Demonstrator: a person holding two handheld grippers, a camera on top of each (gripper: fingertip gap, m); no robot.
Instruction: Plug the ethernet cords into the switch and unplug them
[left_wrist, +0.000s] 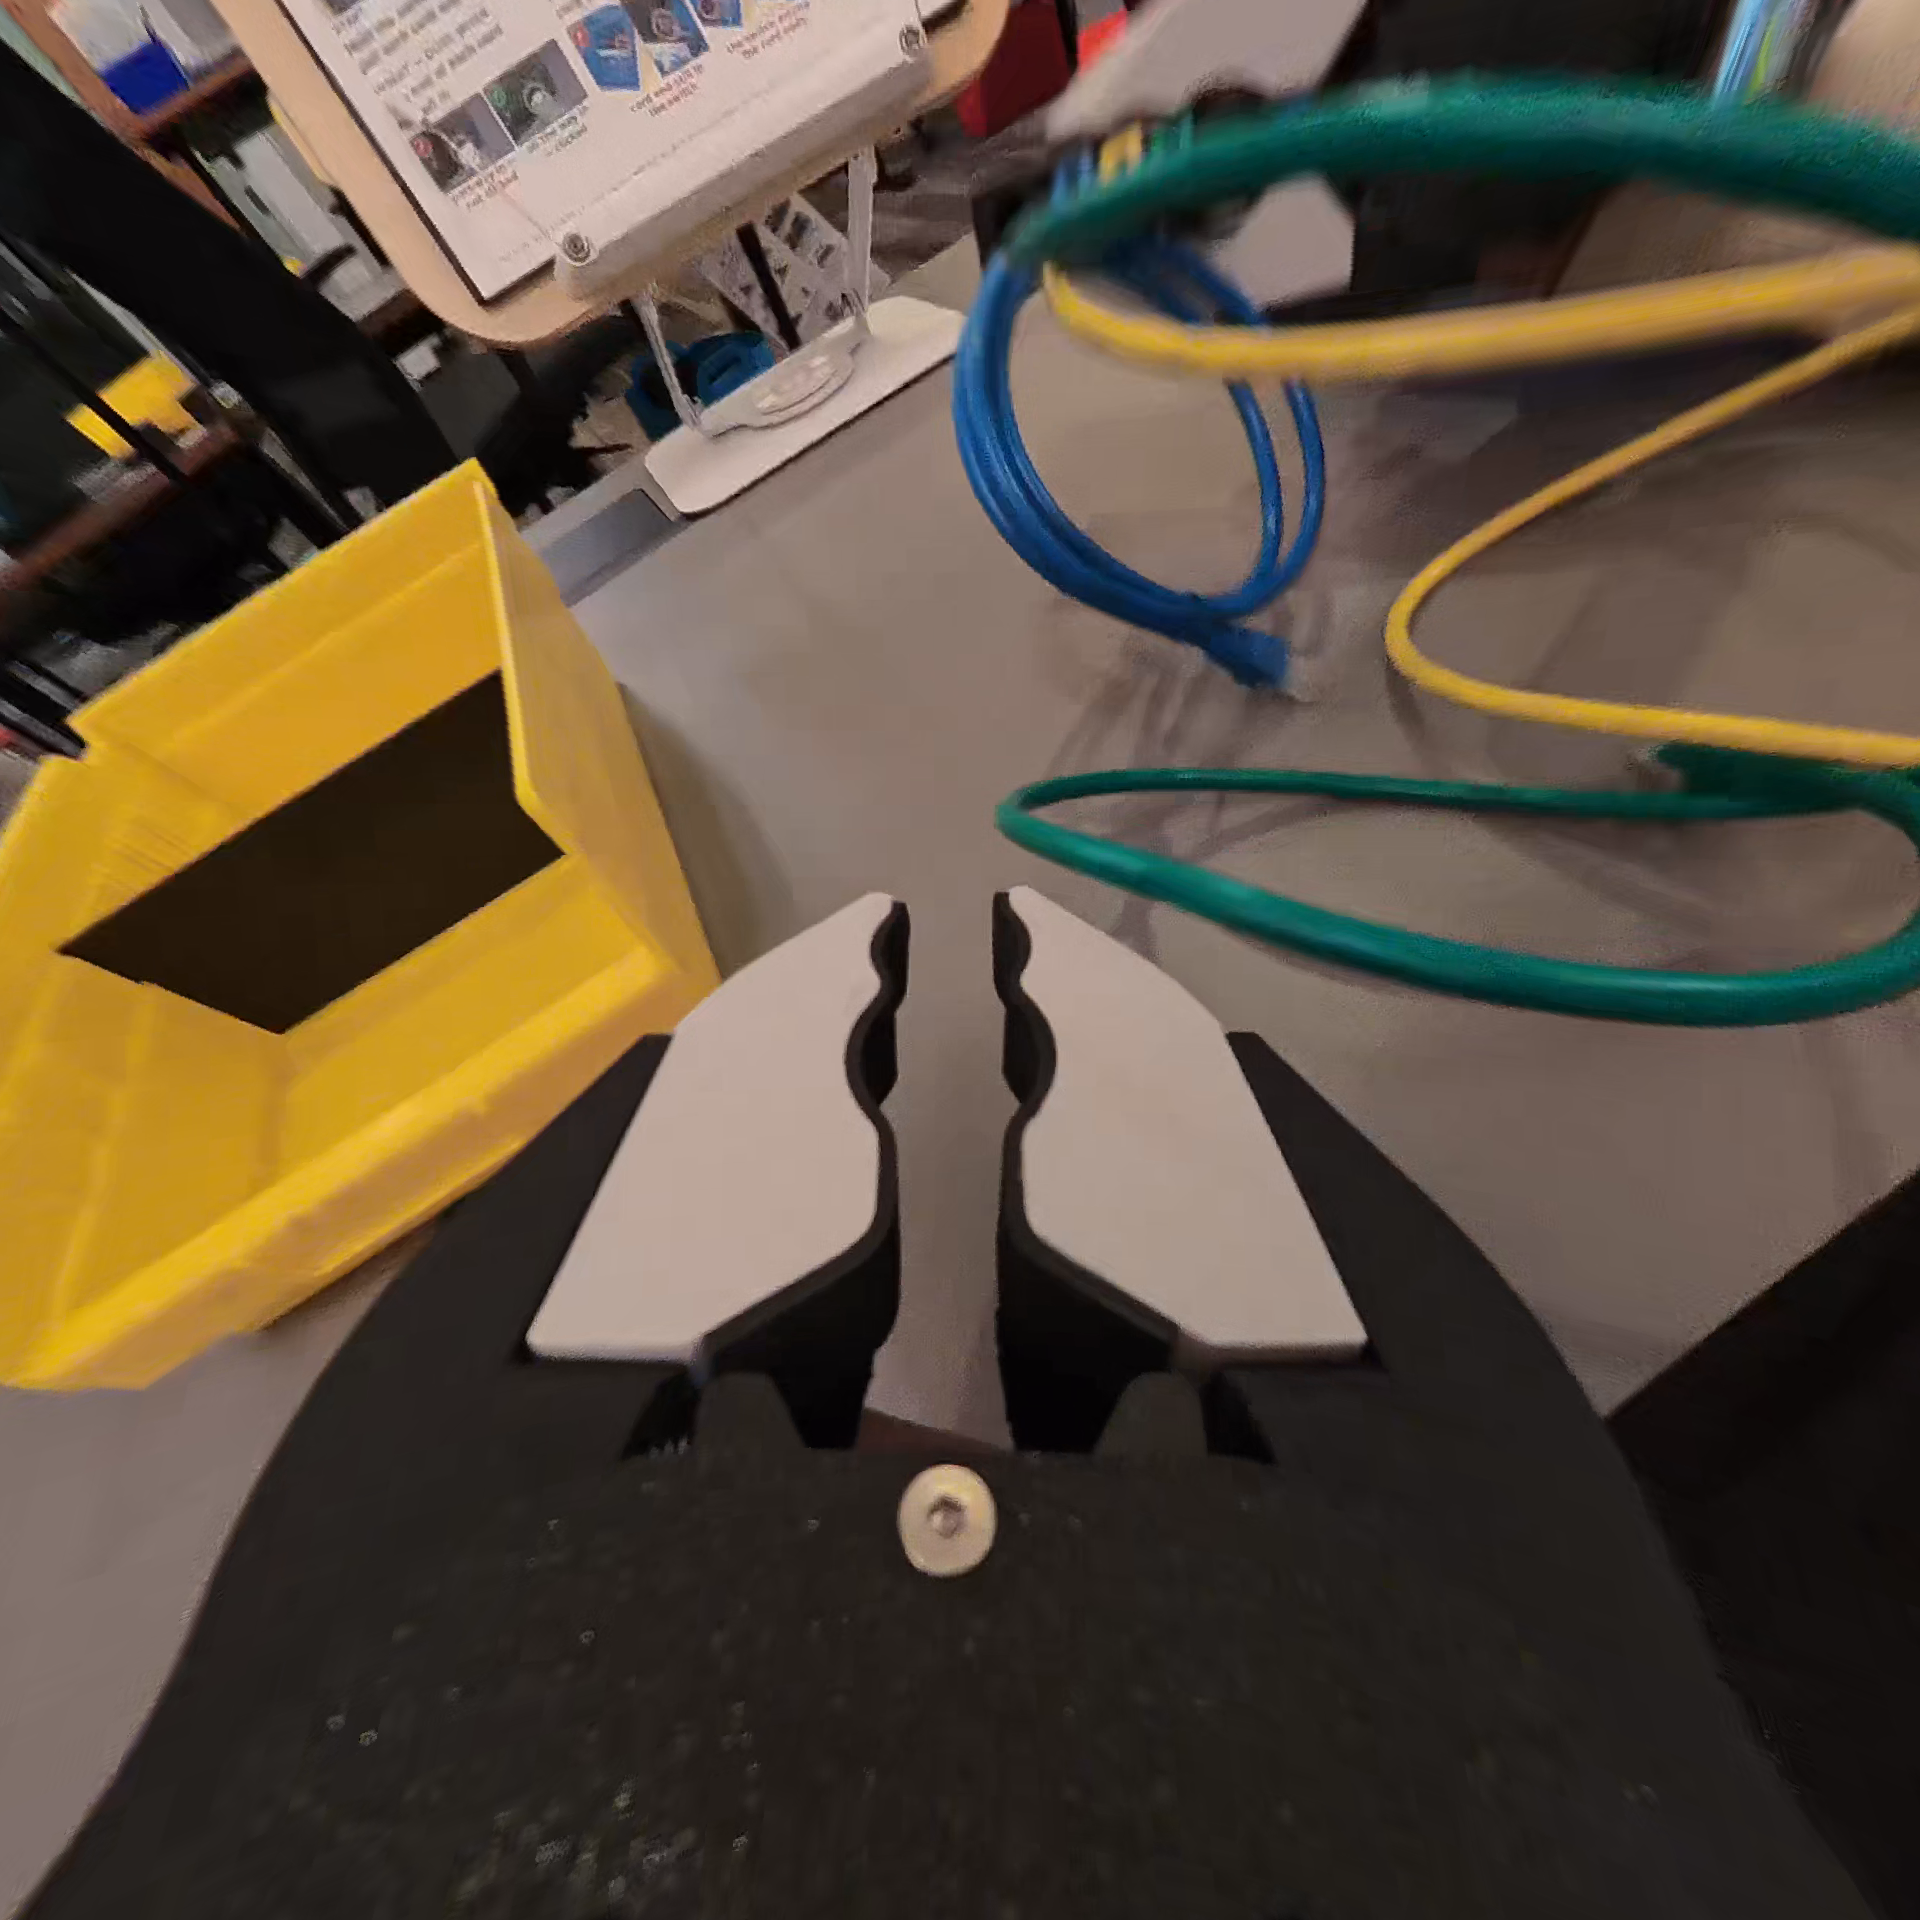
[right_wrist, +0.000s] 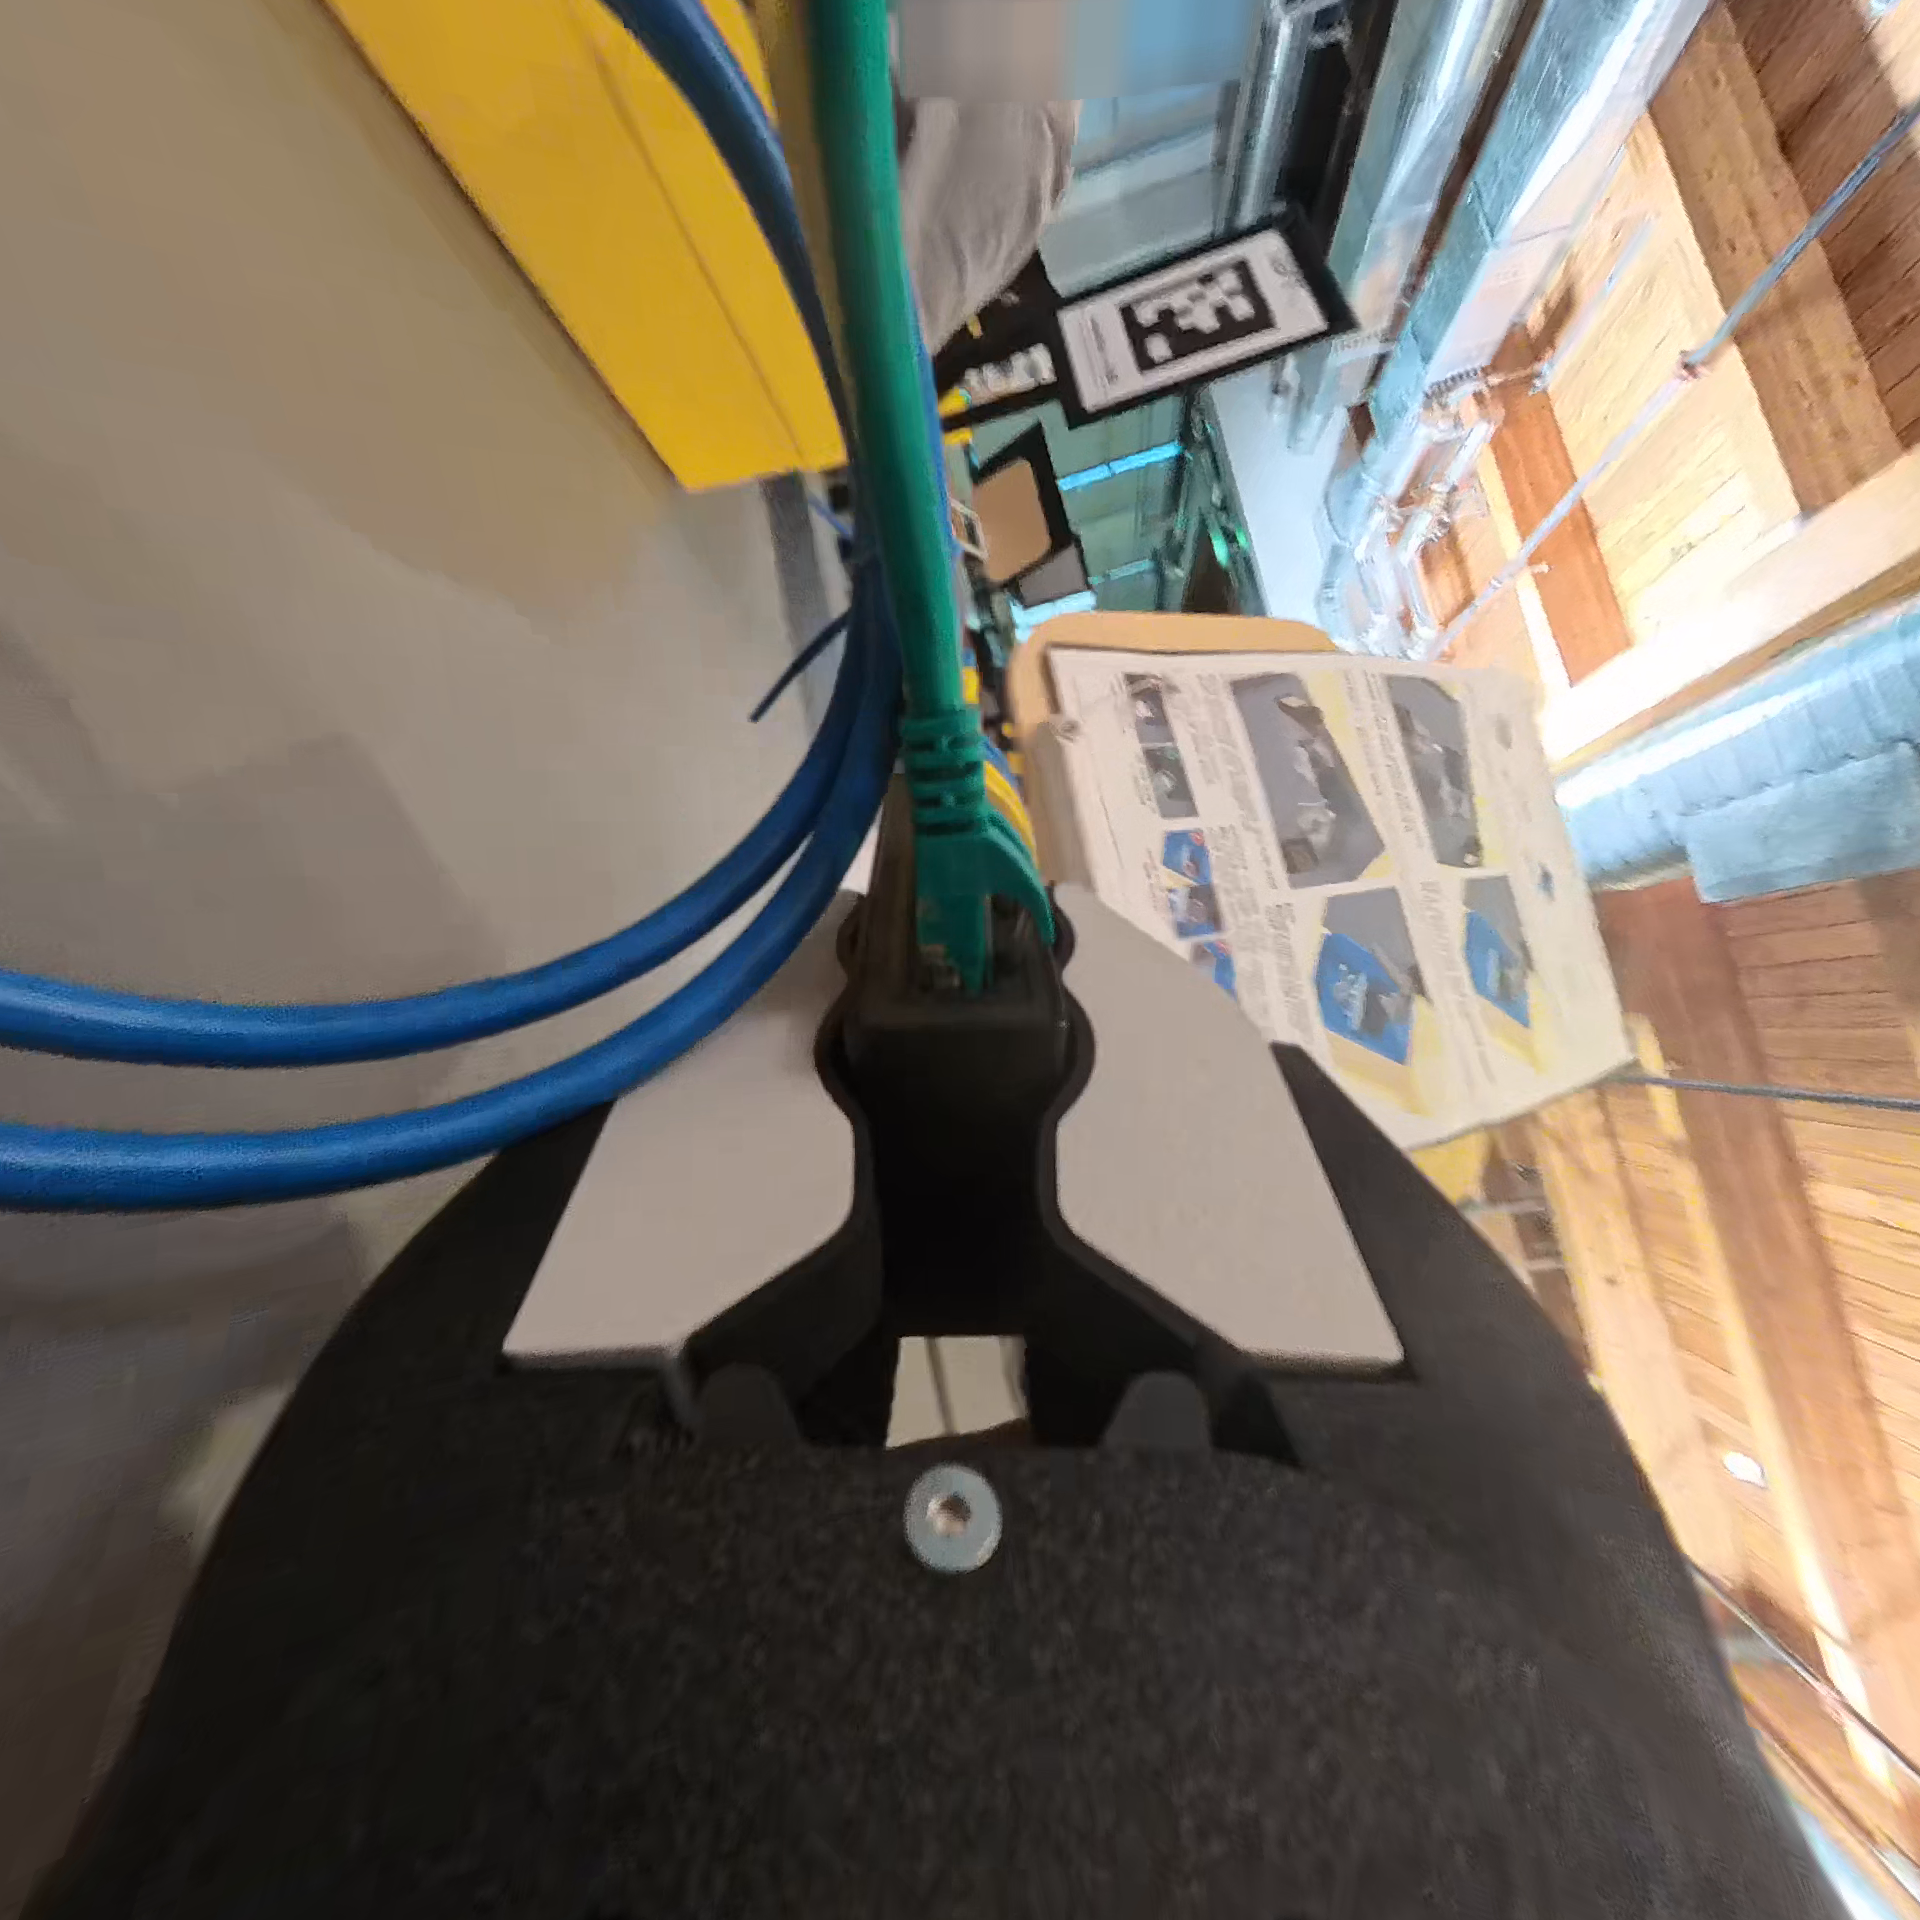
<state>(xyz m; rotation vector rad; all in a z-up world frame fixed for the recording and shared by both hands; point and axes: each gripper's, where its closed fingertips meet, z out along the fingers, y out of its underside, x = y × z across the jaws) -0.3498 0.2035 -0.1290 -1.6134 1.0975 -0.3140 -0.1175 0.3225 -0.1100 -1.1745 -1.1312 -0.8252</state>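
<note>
My right gripper (right_wrist: 961, 914) is shut on a small black switch (right_wrist: 956, 1091). A green ethernet cord (right_wrist: 883, 416) is plugged into it, with a yellow plug (right_wrist: 1008, 805) just behind and blue cords (right_wrist: 520, 997) looping past. In the left wrist view the right gripper (left_wrist: 1174, 83) is blurred and holds the switch above the table. The green cord (left_wrist: 1455, 956), yellow cord (left_wrist: 1558, 707) and blue cord (left_wrist: 1039, 499) hang from it. A loose blue plug (left_wrist: 1252, 655) rests on the table. My left gripper (left_wrist: 945, 902) is empty, its jaws a narrow gap apart, low over the table.
A yellow plastic bin (left_wrist: 312, 935) stands left of my left gripper and also shows in the right wrist view (right_wrist: 644, 260). An instruction board on a white stand (left_wrist: 623, 135) is at the back of the grey table (left_wrist: 831, 675). The table's edge drops off at the right.
</note>
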